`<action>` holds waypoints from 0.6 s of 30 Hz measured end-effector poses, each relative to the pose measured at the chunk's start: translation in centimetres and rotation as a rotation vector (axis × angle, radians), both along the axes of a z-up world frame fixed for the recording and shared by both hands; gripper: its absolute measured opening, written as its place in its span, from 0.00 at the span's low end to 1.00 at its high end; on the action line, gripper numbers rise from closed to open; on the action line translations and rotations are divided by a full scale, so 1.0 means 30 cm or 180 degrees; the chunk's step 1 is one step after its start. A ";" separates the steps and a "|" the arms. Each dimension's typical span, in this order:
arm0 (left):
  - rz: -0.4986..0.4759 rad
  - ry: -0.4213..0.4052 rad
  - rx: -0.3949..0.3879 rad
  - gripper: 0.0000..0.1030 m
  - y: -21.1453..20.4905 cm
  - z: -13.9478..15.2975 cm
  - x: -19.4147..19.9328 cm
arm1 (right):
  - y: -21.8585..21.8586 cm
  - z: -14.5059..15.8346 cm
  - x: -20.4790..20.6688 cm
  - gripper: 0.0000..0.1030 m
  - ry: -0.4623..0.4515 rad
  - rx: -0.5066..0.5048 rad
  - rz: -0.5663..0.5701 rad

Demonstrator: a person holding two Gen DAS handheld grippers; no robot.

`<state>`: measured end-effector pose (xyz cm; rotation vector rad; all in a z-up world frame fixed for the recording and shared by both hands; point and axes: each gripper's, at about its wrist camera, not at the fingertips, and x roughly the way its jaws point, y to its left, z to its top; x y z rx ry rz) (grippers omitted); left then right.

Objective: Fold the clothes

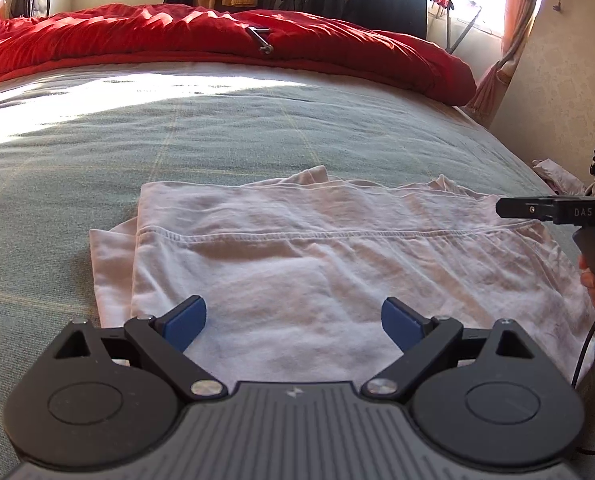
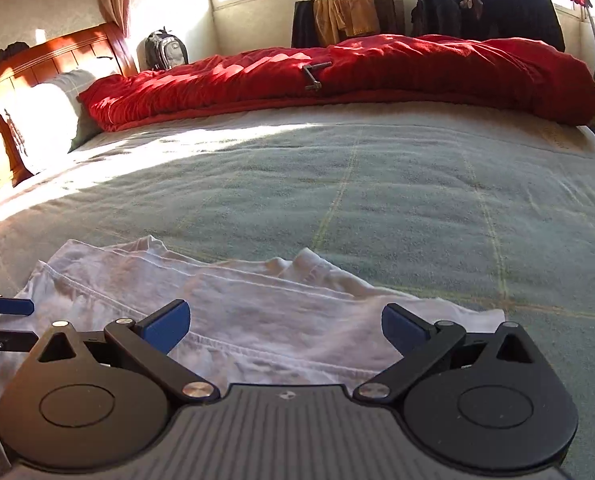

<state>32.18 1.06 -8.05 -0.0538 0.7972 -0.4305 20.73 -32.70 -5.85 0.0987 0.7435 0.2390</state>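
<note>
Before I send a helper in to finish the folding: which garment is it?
On the grey-green bedspread, well in front of the red duvet, lies a pale pink garment. It alone is spread flat and part-folded, a stitched hem across it.

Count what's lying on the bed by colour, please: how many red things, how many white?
Red: 1, the quilt
White: 1, the garment, partly folded
Total: 2, lying on the green bedspread

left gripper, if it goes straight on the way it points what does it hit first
Most likely the white garment lying just ahead of the open left gripper; past it is bare bedspread, though its height above the cloth is unclear.
</note>
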 end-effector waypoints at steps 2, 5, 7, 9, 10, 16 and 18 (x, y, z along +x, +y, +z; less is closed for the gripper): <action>0.0015 0.0000 0.0049 0.92 -0.006 0.005 -0.002 | -0.055 -0.034 -0.035 1.00 0.0029 -0.0072 -0.0197; 0.0010 -0.0004 -0.0029 0.92 -0.003 0.022 -0.013 | -0.109 -0.016 -0.102 1.00 -0.0074 0.0120 -0.0419; -0.0006 -0.0010 -0.0123 0.92 0.001 0.035 -0.023 | -0.127 0.012 -0.147 1.00 -0.0144 0.0352 -0.0535; -0.0021 -0.0017 -0.0216 0.92 0.006 0.048 -0.032 | -0.109 0.000 -0.155 1.00 -0.0096 0.0519 -0.0467; -0.0033 -0.0018 -0.0265 0.92 0.008 0.055 -0.037 | -0.100 -0.005 -0.160 1.00 -0.0071 0.0602 -0.0433; -0.0368 0.0186 -0.0577 0.92 -0.047 0.044 -0.043 | -0.046 -0.040 -0.186 1.00 0.0075 0.1101 -0.0226; -0.0280 0.0257 -0.0427 0.92 -0.046 0.020 -0.042 | -0.066 -0.051 -0.205 1.00 0.0074 0.1195 -0.0299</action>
